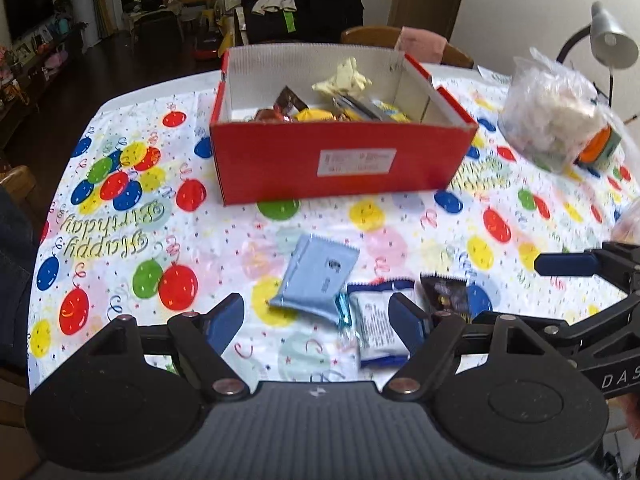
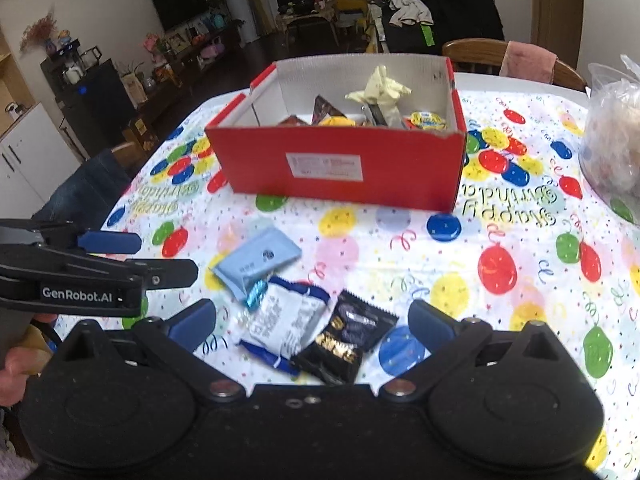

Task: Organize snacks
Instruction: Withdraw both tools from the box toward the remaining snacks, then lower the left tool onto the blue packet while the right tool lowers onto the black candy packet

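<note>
A red cardboard box (image 1: 340, 164) (image 2: 340, 168) stands open on the balloon-print tablecloth, with several snacks inside. In front of it lie three packets: a light blue packet (image 1: 316, 276) (image 2: 256, 264), a white-and-blue packet (image 1: 376, 328) (image 2: 288, 316) and a black packet (image 1: 448, 298) (image 2: 348, 340). My left gripper (image 1: 318, 320) is open just above the light blue and white packets. My right gripper (image 2: 312, 322) is open over the white and black packets. Neither holds anything. The right gripper's blue finger (image 1: 564, 264) shows at the right edge of the left wrist view.
A clear plastic bag (image 1: 552, 116) (image 2: 612, 136) of food sits at the table's right, with an orange item (image 1: 600, 148) beside it. A desk lamp (image 1: 612, 40) and wooden chair (image 2: 520, 60) stand behind. The table drops off at the left; a person's leg (image 2: 88, 188) is there.
</note>
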A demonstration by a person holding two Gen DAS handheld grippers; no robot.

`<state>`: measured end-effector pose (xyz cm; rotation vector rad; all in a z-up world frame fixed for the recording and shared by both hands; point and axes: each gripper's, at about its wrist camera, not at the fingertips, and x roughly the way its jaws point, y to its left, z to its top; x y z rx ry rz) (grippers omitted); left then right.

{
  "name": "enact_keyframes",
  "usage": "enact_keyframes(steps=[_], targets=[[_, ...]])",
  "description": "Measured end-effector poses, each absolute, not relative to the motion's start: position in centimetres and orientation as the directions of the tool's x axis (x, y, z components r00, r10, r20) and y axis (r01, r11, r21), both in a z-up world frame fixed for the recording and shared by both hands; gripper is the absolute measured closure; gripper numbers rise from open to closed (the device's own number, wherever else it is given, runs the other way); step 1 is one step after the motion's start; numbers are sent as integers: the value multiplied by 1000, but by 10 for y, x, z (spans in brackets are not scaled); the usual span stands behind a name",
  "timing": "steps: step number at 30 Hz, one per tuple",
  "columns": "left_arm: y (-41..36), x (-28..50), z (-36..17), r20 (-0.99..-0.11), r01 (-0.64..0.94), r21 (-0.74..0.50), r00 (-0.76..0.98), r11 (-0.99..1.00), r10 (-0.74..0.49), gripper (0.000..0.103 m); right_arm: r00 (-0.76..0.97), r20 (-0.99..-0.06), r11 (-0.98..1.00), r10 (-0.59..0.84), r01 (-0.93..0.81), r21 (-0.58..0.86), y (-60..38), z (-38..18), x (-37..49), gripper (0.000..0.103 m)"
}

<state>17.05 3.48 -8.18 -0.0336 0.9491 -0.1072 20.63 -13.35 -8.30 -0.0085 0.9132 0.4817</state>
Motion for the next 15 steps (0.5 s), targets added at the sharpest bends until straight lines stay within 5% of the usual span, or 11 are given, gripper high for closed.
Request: enact_keyframes(steps=[15], targets=[[20, 200, -111, -862, 283, -16, 483, 959, -157, 24, 447, -837, 928, 316, -331, 174, -133, -121, 213, 9]])
